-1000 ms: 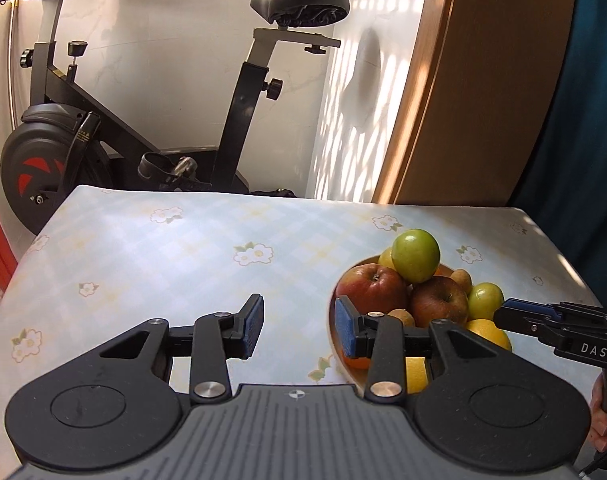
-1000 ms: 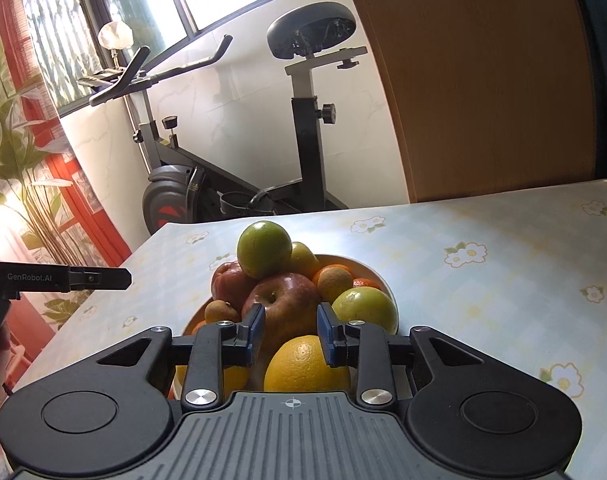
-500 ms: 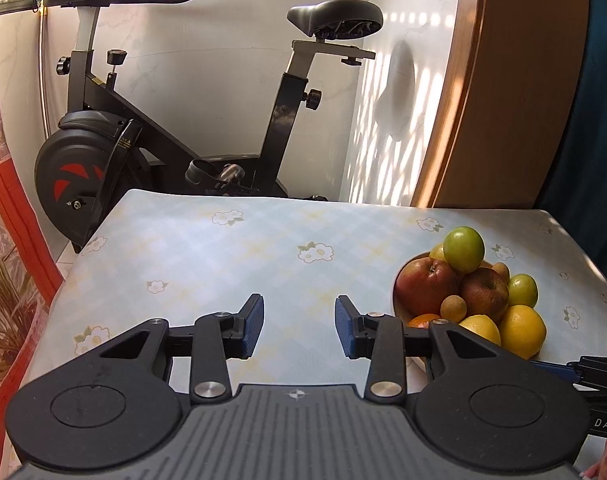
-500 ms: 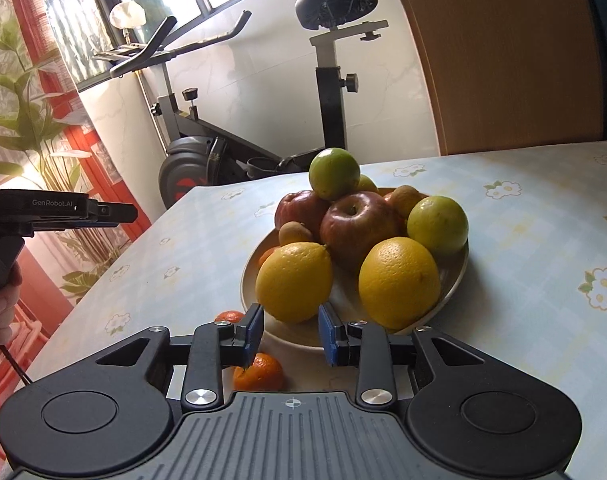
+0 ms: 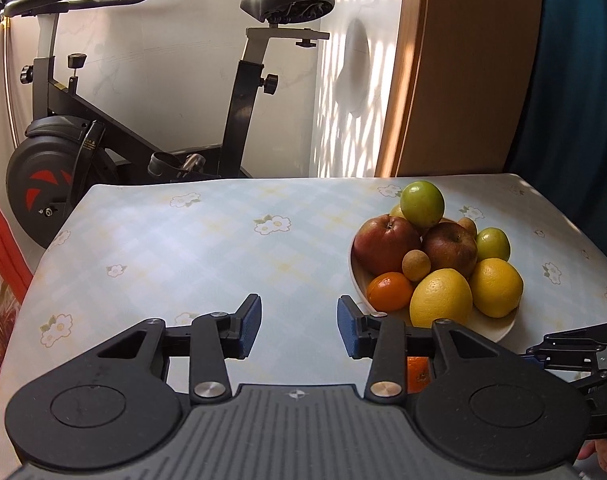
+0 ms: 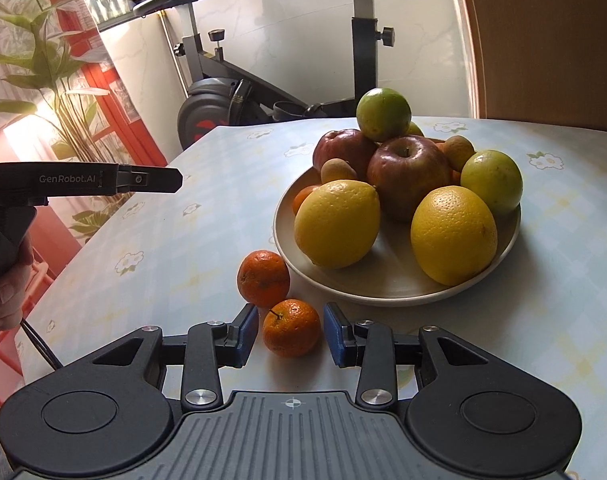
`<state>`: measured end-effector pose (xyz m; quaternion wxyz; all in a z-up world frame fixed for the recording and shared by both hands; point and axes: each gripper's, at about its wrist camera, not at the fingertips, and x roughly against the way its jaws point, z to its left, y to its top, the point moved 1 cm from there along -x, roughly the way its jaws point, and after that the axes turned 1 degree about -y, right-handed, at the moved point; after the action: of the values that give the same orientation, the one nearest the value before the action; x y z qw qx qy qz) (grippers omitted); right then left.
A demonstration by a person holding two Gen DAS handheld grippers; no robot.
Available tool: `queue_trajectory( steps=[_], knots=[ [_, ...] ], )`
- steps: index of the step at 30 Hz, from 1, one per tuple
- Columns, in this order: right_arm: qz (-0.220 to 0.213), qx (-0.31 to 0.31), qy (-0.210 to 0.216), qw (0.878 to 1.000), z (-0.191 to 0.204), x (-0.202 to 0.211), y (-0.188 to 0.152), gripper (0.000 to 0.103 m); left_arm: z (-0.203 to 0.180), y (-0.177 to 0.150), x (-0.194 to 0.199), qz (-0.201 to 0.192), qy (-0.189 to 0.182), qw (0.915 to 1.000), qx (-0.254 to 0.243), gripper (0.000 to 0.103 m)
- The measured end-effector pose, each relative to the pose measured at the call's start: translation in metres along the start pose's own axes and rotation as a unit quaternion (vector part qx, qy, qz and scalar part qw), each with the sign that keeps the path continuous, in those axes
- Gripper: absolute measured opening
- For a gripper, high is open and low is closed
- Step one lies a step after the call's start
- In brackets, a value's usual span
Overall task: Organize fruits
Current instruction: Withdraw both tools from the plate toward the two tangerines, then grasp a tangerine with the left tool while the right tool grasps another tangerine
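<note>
Noted: right gripper parted around small stemmed mandarin, pads apart from peel; left gripper wide, holding nothing; heaped plate beside.

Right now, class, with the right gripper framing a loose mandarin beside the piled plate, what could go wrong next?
1. The near mandarin sits between the open right gripper fingers, which do not touch it; an off-centre close could roll it into the second mandarin or away across the table.
2. The green apple perches atop the heap on the plate; adding fruit or nudging the rim may topple it.
3. The left gripper hovers open close by, so the two tools could collide.
</note>
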<state>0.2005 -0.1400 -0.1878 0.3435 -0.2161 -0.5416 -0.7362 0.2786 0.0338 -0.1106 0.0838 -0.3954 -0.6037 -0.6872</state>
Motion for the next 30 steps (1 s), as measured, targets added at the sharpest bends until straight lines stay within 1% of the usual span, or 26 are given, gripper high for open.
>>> queue_trajectory(
  steps=[9, 13, 15, 21, 25, 30],
  knots=[
    [0.02, 0.01, 0.001, 1.0, 0.002, -0.012, -0.002, 0.034, -0.003, -0.001, -0.004, 0.012, -0.01, 0.9999, 0.004, 0.046],
    [0.017, 0.006, 0.002, 1.0, 0.0, -0.01, -0.004, 0.031, -0.008, -0.006, -0.006, 0.021, -0.018, 0.9996, -0.002, 0.046],
    [0.014, 0.006, 0.005, 1.0, -0.001, -0.008, -0.006, 0.031, -0.012, -0.008, -0.007, 0.025, -0.024, 0.9994, -0.007, 0.049],
    [-0.017, -0.018, 0.014, 1.0, -0.008, 0.008, -0.01, 0.031, -0.028, -0.017, -0.011, 0.037, -0.046, 0.9979, -0.029, 0.05],
    [-0.041, -0.028, 0.002, 0.999, -0.015, 0.02, -0.011, 0.031, -0.042, -0.025, -0.015, 0.049, -0.062, 0.996, -0.041, 0.05],
    [-0.063, -0.042, -0.008, 0.997, -0.026, 0.032, -0.01, 0.031, -0.058, -0.034, -0.024, 0.059, -0.072, 0.994, -0.058, 0.05]
  ],
)
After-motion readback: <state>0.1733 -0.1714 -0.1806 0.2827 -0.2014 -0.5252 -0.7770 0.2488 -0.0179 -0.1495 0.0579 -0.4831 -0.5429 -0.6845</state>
